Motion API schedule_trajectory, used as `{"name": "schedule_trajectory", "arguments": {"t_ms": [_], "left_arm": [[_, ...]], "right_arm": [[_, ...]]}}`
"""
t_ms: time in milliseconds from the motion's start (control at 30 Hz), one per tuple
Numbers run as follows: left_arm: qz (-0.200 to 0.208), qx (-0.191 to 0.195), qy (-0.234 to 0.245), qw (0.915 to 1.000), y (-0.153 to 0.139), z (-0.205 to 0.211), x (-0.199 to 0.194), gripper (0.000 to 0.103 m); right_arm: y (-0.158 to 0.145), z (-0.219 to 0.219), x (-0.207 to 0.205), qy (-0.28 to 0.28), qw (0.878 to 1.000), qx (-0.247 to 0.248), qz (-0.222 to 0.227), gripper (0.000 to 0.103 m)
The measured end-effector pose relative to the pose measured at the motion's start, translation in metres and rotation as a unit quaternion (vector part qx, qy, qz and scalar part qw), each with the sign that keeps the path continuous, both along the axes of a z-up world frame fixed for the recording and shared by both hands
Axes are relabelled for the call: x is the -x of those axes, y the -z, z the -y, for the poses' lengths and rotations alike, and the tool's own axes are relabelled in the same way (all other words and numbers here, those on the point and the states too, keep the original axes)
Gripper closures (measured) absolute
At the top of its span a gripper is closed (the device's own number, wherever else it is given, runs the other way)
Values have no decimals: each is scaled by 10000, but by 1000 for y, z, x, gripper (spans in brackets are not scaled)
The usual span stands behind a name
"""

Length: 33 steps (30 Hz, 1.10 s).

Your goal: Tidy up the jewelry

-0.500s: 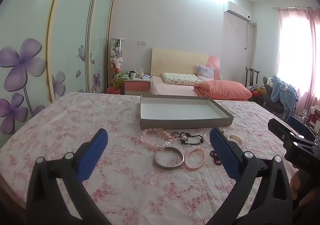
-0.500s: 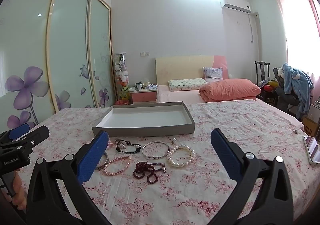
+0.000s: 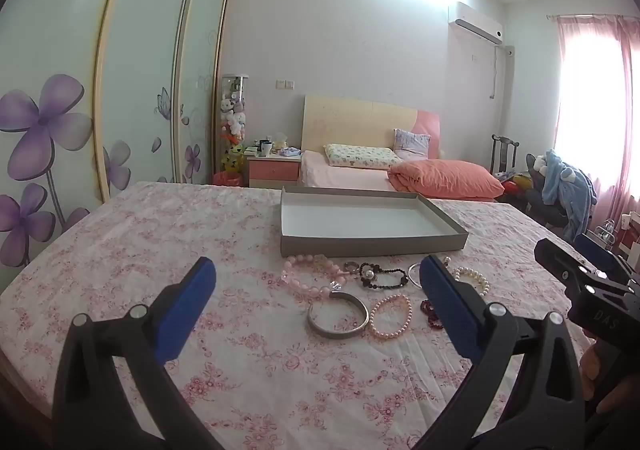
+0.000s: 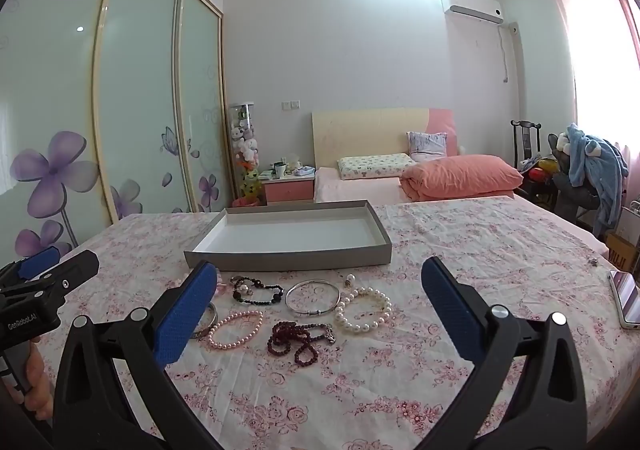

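Observation:
A shallow grey tray (image 3: 372,244) (image 4: 288,260) with a white inside stands empty on the floral tablecloth. In front of it lie several bracelets: a chunky pink bead one (image 3: 308,276), a black bead one (image 3: 382,276) (image 4: 258,290), a wide silver cuff (image 3: 338,314), a small pink pearl one (image 3: 390,316) (image 4: 236,330), a thin silver bangle (image 4: 312,296), a white pearl one (image 4: 364,310) (image 3: 474,278) and dark red beads (image 4: 298,338). My left gripper (image 3: 316,298) is open and empty above the cloth, short of the jewelry. My right gripper (image 4: 320,302) is open and empty likewise.
A phone (image 4: 628,302) lies near the table's right edge. A small metal piece (image 4: 594,261) lies beyond it. Behind the table stand a bed (image 3: 400,174), a pink nightstand (image 3: 274,170), sliding wardrobe doors (image 3: 80,90) at left and a chair with clothes (image 3: 560,186) at right.
Both views have shifted only slightly; the grippers stay open and the jewelry has not moved.

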<state>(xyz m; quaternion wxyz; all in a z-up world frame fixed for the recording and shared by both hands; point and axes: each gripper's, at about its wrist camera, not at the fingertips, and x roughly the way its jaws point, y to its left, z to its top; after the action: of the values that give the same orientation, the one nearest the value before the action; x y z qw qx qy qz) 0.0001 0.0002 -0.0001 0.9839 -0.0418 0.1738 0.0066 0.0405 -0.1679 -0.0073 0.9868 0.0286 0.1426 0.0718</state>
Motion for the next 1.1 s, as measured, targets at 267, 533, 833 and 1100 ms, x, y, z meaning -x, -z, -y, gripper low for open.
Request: {"name": "schedule_trajectory", "arguments": {"t_ms": [267, 533, 833, 1100], "left_arm": [[-9, 1, 2, 10000, 0, 0, 0, 4], [-20, -1, 6, 10000, 1, 0, 1, 4], [-32, 4, 3, 10000, 1, 0, 1, 4], [-40, 6, 9, 10000, 1, -1, 0, 4]], "right_arm": [[5, -2, 0, 9, 10000, -14, -21, 2], [4, -2, 0, 8, 10000, -18, -41, 2], [9, -1, -3, 6, 10000, -27, -66, 2], [12, -2, -4, 5, 10000, -34, -78, 2]]}}
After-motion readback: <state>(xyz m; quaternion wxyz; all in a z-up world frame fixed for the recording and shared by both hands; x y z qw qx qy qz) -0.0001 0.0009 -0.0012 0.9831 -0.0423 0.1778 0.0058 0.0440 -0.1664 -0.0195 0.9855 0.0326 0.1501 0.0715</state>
